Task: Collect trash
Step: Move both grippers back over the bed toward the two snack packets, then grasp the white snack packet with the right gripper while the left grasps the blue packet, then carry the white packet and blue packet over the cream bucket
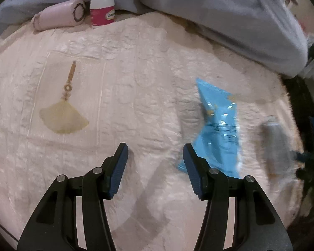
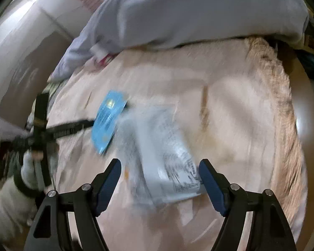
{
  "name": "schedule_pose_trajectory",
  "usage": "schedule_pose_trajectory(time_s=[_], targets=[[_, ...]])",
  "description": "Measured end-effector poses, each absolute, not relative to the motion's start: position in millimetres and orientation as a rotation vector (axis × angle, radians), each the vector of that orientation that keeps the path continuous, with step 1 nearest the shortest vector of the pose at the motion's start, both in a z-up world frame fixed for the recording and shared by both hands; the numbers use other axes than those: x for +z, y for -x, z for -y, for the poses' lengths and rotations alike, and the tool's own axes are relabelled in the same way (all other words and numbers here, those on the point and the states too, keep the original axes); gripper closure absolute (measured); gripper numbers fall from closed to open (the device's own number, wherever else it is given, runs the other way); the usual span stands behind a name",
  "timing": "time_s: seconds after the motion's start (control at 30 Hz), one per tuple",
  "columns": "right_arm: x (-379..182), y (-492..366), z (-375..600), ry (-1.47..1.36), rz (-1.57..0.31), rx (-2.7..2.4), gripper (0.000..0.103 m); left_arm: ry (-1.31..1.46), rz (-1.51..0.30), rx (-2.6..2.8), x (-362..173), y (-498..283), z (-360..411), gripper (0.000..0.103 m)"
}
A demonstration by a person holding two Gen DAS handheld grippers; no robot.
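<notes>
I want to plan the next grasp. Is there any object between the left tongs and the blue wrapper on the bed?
Nothing visible blocks it. The left tongs are open over bare quilt, and the blue wrapper lies just beyond the right finger, apparently touching its tip. The grey packet lies on the wrapper's far side.

Quilted pink bed (image 1: 148, 67) carries blue wrapper (image 1: 217, 123), bottle (image 1: 102, 2), fan charm (image 1: 62, 115)

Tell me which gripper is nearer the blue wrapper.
Left. The left gripper is open right beside the blue wrapper, one finger touching its edge; the right gripper is open over the grey packet, farther away.
</notes>
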State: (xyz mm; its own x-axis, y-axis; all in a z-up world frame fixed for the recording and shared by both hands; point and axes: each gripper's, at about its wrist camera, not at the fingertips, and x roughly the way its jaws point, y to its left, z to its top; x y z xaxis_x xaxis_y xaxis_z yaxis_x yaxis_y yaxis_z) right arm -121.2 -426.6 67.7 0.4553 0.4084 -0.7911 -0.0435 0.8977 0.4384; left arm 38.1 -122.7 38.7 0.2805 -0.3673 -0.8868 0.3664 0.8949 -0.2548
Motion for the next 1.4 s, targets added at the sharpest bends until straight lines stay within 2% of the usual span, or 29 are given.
schedule_pose_trajectory(time_s=[0.13,0.2,0.27,0.47,0.53,0.57,0.6,0.7,0.73,0.77,0.8,1.4], targets=[[83,139,410,-0.277,-1.024,0.232,0.027,0.091,-1.158,-0.535,58,-29,122,0.050],[89,136,406,-0.249,-0.999,0.213,0.018,0.125,-1.155,-0.557,62,-27,128,0.044],[90,126,397,-0.230,-0.995,0.190,0.015,0.132,-1.150,-0.561,63,-22,141,0.043],[57,95,373,-0.141,-1.055,0.111,0.015,0.074,-1.156,-0.519,47,-25,172,0.043],[46,93,374,-0.151,-1.051,0.096,0.023,0.062,-1.168,-0.510,38,-28,181,0.043],[46,97,376,-0.159,-1.029,0.097,0.039,0.054,-1.174,-0.508,33,-29,186,0.043],[46,101,378,-0.170,-1.015,0.108,0.050,0.045,-1.172,-0.507,30,-29,189,0.043],[50,114,383,-0.177,-0.997,0.113,0.050,0.027,-1.148,-0.492,31,-25,194,0.045],[53,121,385,-0.175,-0.988,0.111,0.050,0.030,-1.148,-0.498,32,-22,195,0.051],[56,126,386,-0.181,-0.977,0.112,0.051,0.030,-1.146,-0.508,34,-18,194,0.062],[61,134,389,-0.197,-0.958,0.115,0.051,0.024,-1.145,-0.517,36,-15,195,0.064],[100,249,429,-0.316,-0.851,0.011,0.051,-0.044,-1.029,-0.678,97,91,236,0.066]])
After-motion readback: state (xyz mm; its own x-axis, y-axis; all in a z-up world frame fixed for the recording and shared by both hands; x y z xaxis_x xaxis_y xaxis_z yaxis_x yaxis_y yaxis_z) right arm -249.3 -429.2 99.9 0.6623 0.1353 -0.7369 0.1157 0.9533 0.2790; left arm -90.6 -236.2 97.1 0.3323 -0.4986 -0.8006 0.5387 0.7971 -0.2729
